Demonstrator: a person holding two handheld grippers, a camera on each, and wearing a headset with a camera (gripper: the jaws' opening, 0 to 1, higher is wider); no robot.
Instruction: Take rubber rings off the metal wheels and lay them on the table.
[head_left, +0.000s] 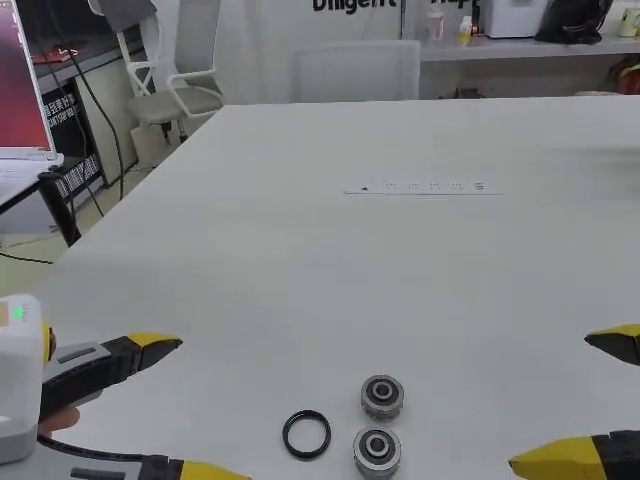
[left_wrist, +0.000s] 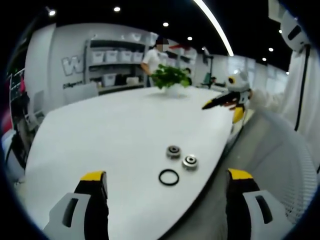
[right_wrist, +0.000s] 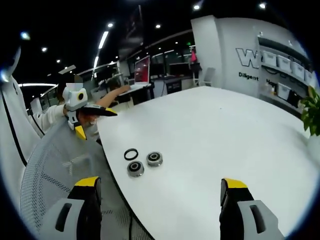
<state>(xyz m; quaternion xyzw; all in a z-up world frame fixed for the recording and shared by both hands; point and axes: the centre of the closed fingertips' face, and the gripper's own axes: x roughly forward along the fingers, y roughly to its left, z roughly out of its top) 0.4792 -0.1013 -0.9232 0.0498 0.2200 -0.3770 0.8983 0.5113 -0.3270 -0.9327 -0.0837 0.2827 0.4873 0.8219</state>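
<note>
Sitting at the lower centre of the head view, the upper wheel (head_left: 381, 395) and lower wheel (head_left: 377, 450) lie flat, close together, bores pointing up. A loose rubber ring (head_left: 306, 434) lies flat just left of them on the bench (head_left: 330, 260). All are round, so no long axis. Cannot tell if the wheels still carry rings. The wheels are probably stiff, smooth and weighty, likely to slide, so clamp one across its rim. A ring is likely light, soft and stretchy, so pinch its outer edge and peel. Left tool (head_left: 195, 408) at lower left and right tool (head_left: 553, 400) at lower right both have jaws spread wide, holding nothing.
</note>
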